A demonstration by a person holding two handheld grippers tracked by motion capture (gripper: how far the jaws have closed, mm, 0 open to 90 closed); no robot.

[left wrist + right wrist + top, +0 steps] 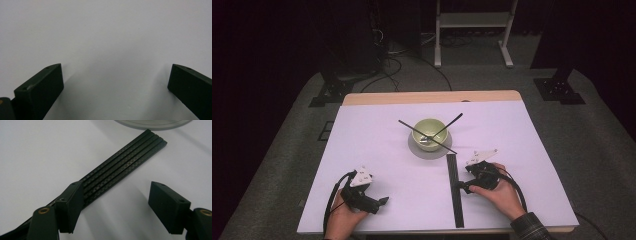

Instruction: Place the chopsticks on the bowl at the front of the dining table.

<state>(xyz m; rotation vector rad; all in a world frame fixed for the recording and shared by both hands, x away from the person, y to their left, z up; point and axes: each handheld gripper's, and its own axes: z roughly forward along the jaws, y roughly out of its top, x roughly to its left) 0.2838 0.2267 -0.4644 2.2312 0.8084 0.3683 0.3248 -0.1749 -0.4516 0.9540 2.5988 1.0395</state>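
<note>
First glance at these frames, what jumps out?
The pale green bowl on a grey plate at mid-table, with two thin black sticks crossed over its rim. Next, a strip of black rods laid side by side, running from the plate toward the near edge. The right gripper is open beside it; the left gripper is open over bare white table.

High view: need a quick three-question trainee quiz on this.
1. True or false: the green bowl sits on a grey plate.
2. The right tool is: A) open, B) shut on the black rods, C) inside the bowl.
3. How many thin black sticks lie across the bowl?
Key: 1 true; 2 A; 3 two.
</note>
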